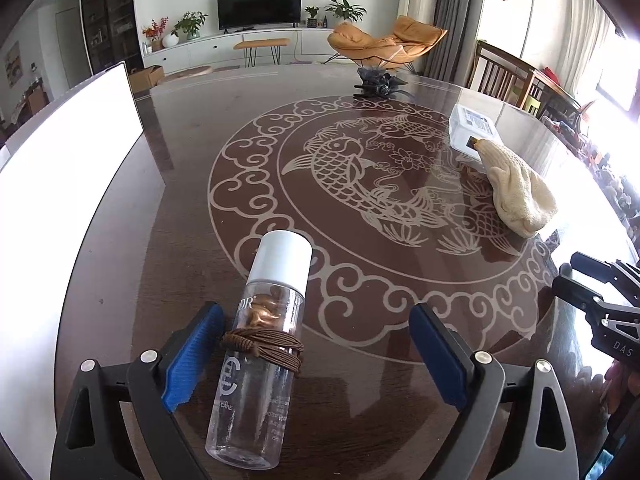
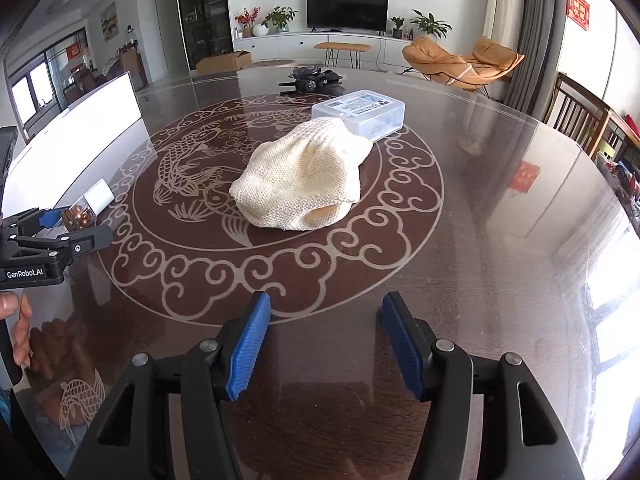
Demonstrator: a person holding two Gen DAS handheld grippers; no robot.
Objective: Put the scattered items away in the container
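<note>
A clear bottle (image 1: 260, 360) with a white cap lies on the dark glass table (image 1: 360, 420), copper capsules inside and a brown cord (image 1: 264, 344) looped round it. My left gripper (image 1: 316, 316) stands open wide around it. The bottle rests close to the left pad and far from the right one. My right gripper (image 2: 328, 304) is open over bare table with nothing between its fingers. A cream knitted cloth (image 2: 304, 176) lies ahead of it, leaning on a clear plastic box (image 2: 360, 114). The tall white container (image 1: 60, 200) stands at the left.
A dark ornament (image 2: 314, 80) sits at the table's far side. Wooden chairs (image 2: 580, 120) stand at the right edge. In the right wrist view a hand (image 2: 18, 328) holds the left gripper (image 2: 76, 226) at the far left, beside the container (image 2: 80, 136).
</note>
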